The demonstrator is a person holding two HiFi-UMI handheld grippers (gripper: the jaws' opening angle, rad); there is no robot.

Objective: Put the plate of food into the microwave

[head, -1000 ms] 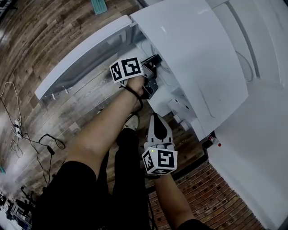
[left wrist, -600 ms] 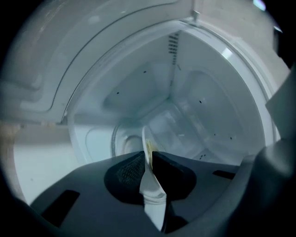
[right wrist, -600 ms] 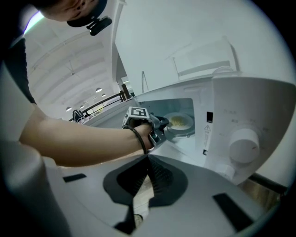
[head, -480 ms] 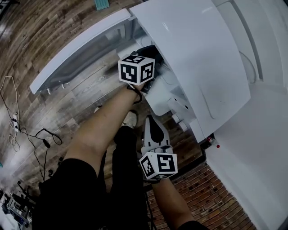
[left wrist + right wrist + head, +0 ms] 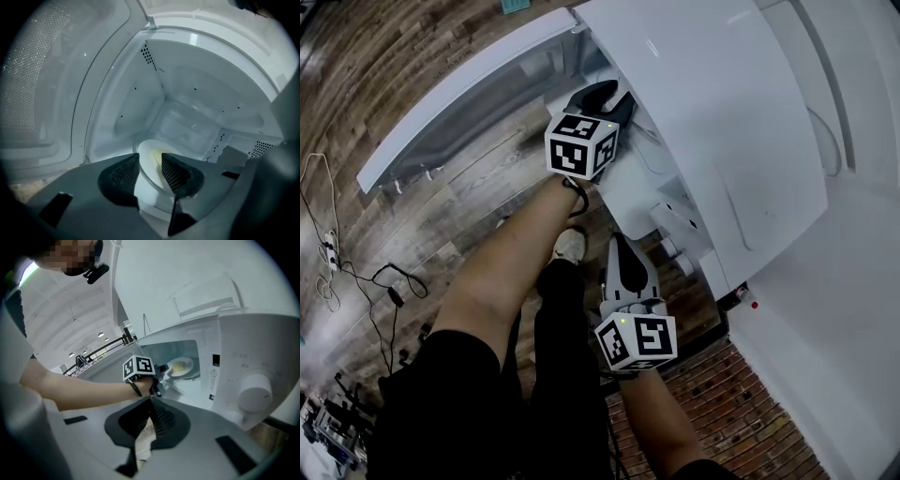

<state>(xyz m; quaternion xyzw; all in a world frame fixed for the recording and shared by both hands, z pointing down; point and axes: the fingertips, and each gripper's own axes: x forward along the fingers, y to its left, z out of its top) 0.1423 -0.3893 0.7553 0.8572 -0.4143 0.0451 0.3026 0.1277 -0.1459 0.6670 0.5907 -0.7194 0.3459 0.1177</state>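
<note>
A white plate with yellowish food [image 5: 151,157] lies on the floor of the white microwave's cavity [image 5: 187,93]; the right gripper view also has the plate [image 5: 180,366] inside the oven. My left gripper [image 5: 150,171] is at the cavity mouth, and its jaws are opening. The plate's near rim shows between the pads [image 5: 174,172], which do not press on it. In the head view the left gripper [image 5: 600,94] reaches into the opening under the microwave's top [image 5: 712,122]. My right gripper [image 5: 151,416] is shut on nothing and hangs low [image 5: 619,246] in front of the oven.
The microwave door [image 5: 459,103] stands swung open to the left. A round control knob [image 5: 255,392] sits on the panel right of the cavity. Cables [image 5: 356,281] trail over the wooden floor. The person's legs and a shoe [image 5: 570,248] are below.
The left gripper's marker cube has shifted slightly right and its jaws now point up into the microwave opening. The right gripper has barely moved.
</note>
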